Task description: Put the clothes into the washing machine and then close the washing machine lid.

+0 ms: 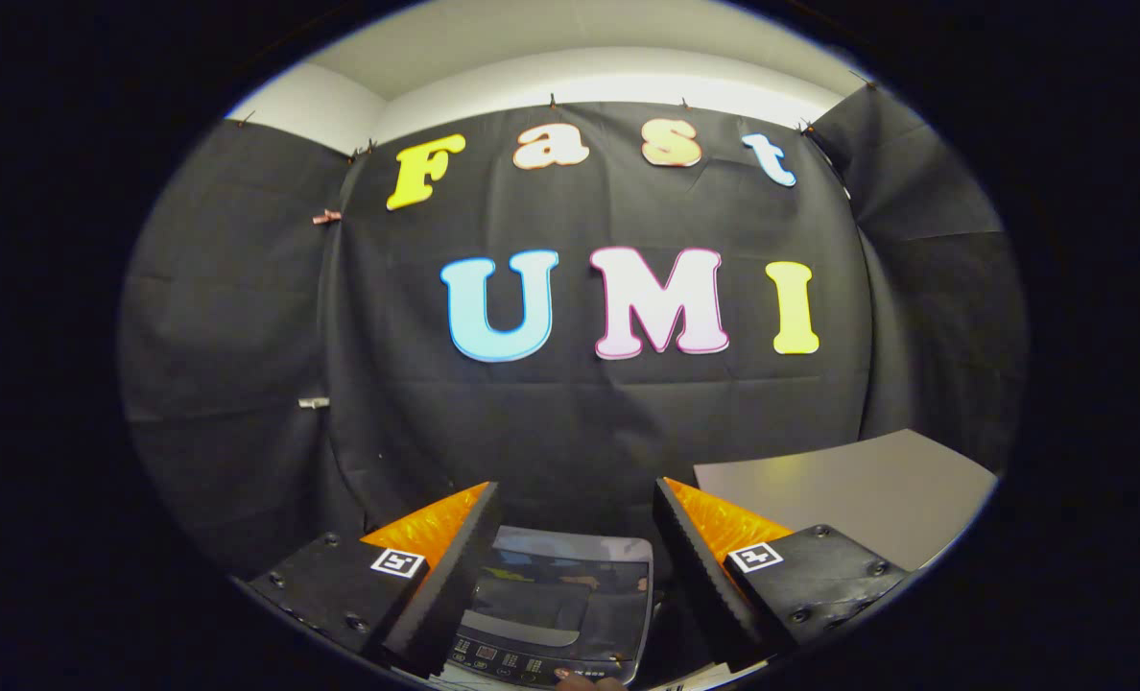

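A staged recording booth, not a real laundry rm: black cloth walls (580,413) pinned up w/ small clips along the top edge, plain white wall and ceiling (570,58) showing above the cloth. A small grey top-loading washing machine w/ dark see-through lid (556,605) stands against the cloth. A bare grey flat tabletop (867,489) is just beside it.

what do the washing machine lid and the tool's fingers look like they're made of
Washing machine lid: seems dark tinted glass or glossy plastic in a pale grey frame; it mirrors shapes and light.
Tool, open with nothing between its fingers: the fingers look like matte black ribbed rubber or foam on translucent orange plastic backs, judging by the ridged edges and glowing orange.
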`<move>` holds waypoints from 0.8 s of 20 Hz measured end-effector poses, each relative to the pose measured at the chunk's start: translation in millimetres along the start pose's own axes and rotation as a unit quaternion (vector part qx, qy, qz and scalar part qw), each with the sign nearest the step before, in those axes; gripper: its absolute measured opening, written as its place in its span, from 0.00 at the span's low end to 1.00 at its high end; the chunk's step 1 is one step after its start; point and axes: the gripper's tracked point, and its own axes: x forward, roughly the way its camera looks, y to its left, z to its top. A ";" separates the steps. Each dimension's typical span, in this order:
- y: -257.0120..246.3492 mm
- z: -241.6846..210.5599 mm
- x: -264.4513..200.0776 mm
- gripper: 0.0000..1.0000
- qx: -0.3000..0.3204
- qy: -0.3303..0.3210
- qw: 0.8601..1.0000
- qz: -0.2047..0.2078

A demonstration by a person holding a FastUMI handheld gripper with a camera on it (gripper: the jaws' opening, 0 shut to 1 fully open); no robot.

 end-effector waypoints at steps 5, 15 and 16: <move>-40.2 42.1 -68.6 0.99 0.007 -0.062 0.998 0.011; -133.9 100.3 -182.6 0.98 -0.032 -0.153 0.987 -0.022; -138.2 100.5 -191.2 0.98 -0.037 -0.155 0.987 -0.023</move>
